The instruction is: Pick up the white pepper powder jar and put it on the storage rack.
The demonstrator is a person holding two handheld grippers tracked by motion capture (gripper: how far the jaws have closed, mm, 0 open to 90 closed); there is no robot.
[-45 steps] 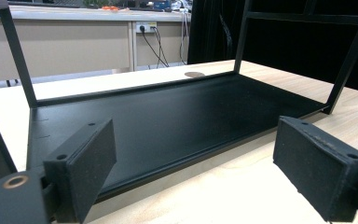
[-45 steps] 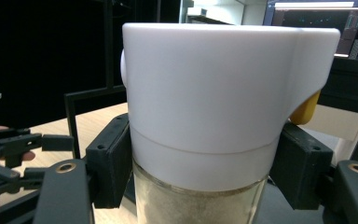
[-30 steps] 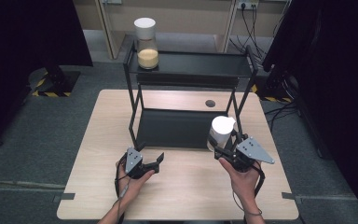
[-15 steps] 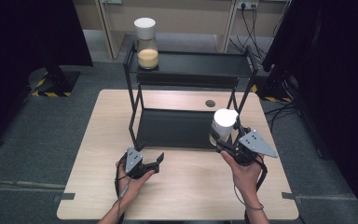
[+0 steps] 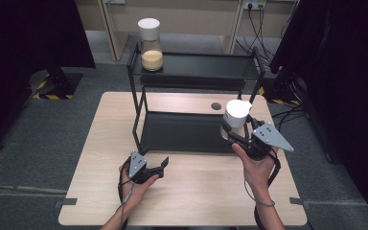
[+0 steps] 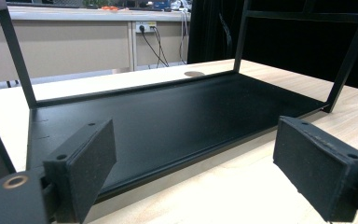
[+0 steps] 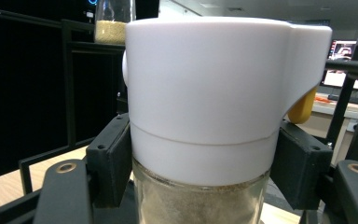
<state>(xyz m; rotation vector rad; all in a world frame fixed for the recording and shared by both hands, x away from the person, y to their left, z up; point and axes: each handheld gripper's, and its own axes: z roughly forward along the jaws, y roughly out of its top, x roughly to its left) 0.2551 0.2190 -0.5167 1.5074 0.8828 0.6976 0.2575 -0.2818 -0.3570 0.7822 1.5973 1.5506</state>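
Note:
A glass jar with a white lid (image 5: pixel 236 115) (image 7: pixel 214 112), filled with pale grains, is held off the table by my right gripper (image 5: pixel 239 134) (image 7: pixel 205 168). Its pads press on the jar just under the lid, near the right end of the black rack's lower shelf (image 5: pixel 182 132). A second jar with a white lid (image 5: pixel 150 45) (image 7: pixel 112 21) stands at the left end of the rack's top shelf (image 5: pixel 206 71). My left gripper (image 5: pixel 157 166) (image 6: pixel 196 172) rests low on the table in front of the lower shelf (image 6: pixel 168 121), jaws wide apart with nothing between them.
The black two-level rack stands on a light wooden table (image 5: pixel 105 143). A round cable hole (image 5: pixel 215 106) sits in the tabletop behind the lower shelf. Grey floor and dark curtains surround the table; wall sockets and cables lie at the back.
My right gripper has lifted the jar and carried it a little toward the rack. The left gripper has stayed where it was.

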